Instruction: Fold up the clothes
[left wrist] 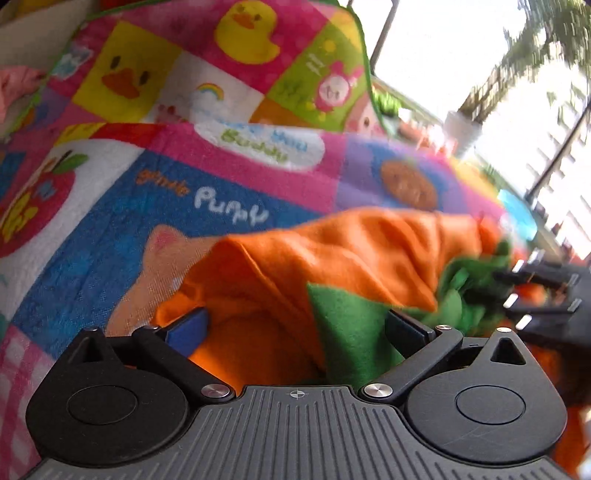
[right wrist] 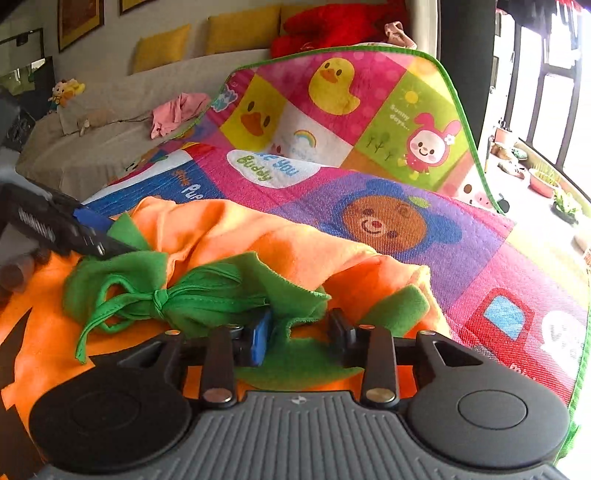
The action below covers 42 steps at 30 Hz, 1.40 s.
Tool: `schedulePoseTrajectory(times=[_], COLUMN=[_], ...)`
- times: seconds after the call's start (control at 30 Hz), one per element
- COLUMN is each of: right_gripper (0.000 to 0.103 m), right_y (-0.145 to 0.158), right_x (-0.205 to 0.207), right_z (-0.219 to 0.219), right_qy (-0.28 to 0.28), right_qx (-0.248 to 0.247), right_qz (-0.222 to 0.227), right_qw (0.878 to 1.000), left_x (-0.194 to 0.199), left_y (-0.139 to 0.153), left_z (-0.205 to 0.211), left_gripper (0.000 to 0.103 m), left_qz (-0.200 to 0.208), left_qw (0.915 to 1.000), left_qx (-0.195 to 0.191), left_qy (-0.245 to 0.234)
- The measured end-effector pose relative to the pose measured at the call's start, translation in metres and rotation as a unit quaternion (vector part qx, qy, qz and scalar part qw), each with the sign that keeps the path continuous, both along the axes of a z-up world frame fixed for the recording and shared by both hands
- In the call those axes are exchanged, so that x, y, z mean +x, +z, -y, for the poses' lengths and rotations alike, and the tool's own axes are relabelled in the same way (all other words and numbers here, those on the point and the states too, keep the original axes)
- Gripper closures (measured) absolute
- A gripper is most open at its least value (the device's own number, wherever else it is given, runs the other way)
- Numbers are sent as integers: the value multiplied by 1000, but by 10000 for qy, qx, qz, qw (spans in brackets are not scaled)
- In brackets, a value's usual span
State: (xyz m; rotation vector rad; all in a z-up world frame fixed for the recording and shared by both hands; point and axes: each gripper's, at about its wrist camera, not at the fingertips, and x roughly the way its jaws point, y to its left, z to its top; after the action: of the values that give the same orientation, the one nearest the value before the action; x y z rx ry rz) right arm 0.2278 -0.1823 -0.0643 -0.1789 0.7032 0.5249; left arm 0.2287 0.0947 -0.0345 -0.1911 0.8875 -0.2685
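Orange garment (right wrist: 229, 236) with green trim (right wrist: 207, 291) lies bunched on the play mat (right wrist: 461, 258), which is printed with ducks, a bear and a red truck; the mat's far part curls up with a green edge. Right gripper (right wrist: 301, 332) sits low over the near end of the garment, jaws slightly apart; a flap of green trim runs between the blue pad (right wrist: 263, 338) and the black finger (right wrist: 341, 330), touching the blue pad, with a gap to the black one, so the cloth is not clamped. Knotted green tie (right wrist: 159, 295) lies just left of that gripper, loops spread on the orange cloth. Left gripper (right wrist: 79, 230) shows in the right view at the left edge, its tip on the far-left edge of the garment, beside the green trim there. From its own camera the left gripper (left wrist: 295, 328) has fingers spread wide, orange cloth (left wrist: 332, 251) and a green triangle (left wrist: 351, 332) bulging up between them; blue pad (left wrist: 188, 330) touches an orange fold, black finger (left wrist: 406, 325) is partly under cloth, no pinch visible. Right gripper (left wrist: 535, 295) appears blurred at the right of that view, in the green trim. Behind the mat: sofa (right wrist: 110, 140) with yellow cushions (right wrist: 162, 48), a pink garment (right wrist: 177, 112), a red plush (right wrist: 332, 26). Windows (right wrist: 554, 92) at right, plant pots below them
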Motion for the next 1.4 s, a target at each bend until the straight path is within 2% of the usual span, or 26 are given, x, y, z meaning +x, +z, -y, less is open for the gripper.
schedulePoseTrajectory(times=[0.07, 0.13, 0.17, 0.2, 0.3, 0.4, 0.47, 0.57, 0.67, 0.73, 0.87, 1.0, 1.1, 1.2, 1.4], right_gripper=[69, 69, 69, 69, 69, 69, 69, 69, 67, 67, 66, 63, 63, 57, 41], right_y=[1, 3, 6, 10, 31, 52, 52, 25, 5, 11, 35, 45, 42, 33, 15], right_x=[0, 3, 3, 2, 2, 8, 16, 26, 25, 23, 21, 37, 51, 66, 93], right_z=[0, -3, -4, -5, -5, -2, -5, -13, -13, -9, 9, 40, 59, 69, 53], right_qy=[11, 33, 64, 106, 202, 241, 277, 236, 147, 88, -46, -484, -679, -657, -285], right_qx=[-12, -53, -62, -63, 73, 404, 464, 132, -8, 86, 269, 570, 809, 1078, 841], right_qz=[-27, -58, -39, 0, 209, 346, 248, -101, -192, -257, -9, -128, -364, -699, -880], right_qw=[10000, 10000, 10000, 9999, 9996, 9983, 9982, 9996, 9997, 9996, 9996, 9971, 9937, 9895, 9922], left_x=[-5, -5, -4, -3, -7, -11, -7, 0, -6, -7, 6, 32, 45, 50, 60], left_y=[12, 18, 18, 18, 19, 23, 19, -2, -1, 9, 29, 21, 8, -1, -10], left_z=[-5, -5, -3, -1, 10, 19, 25, 27, 24, 14, -15, -36, -46, -44, -31], left_gripper=[6, 26, 41, 46, 48, 49, 49, 47, 47, 48, 48, 41, 40, 39, 34], left_qz=[222, 256, 190, 125, 156, 295, 281, 5, 147, 260, 423, 49, -283, -343, -176], left_qw=[9993, 9985, 9982, 9977, 9962, 9949, 9968, 9985, 9971, 9977, 9987, 9999, 9996, 9993, 9990], left_qx=[-293, -480, -564, -646, -734, -693, -348, 338, 576, 462, 181, 161, 38, -52, -61], left_qy=[7, -50, -118, -186, -448, -675, -665, -429, -482, -429, -201, -16, 3, -137, -404])
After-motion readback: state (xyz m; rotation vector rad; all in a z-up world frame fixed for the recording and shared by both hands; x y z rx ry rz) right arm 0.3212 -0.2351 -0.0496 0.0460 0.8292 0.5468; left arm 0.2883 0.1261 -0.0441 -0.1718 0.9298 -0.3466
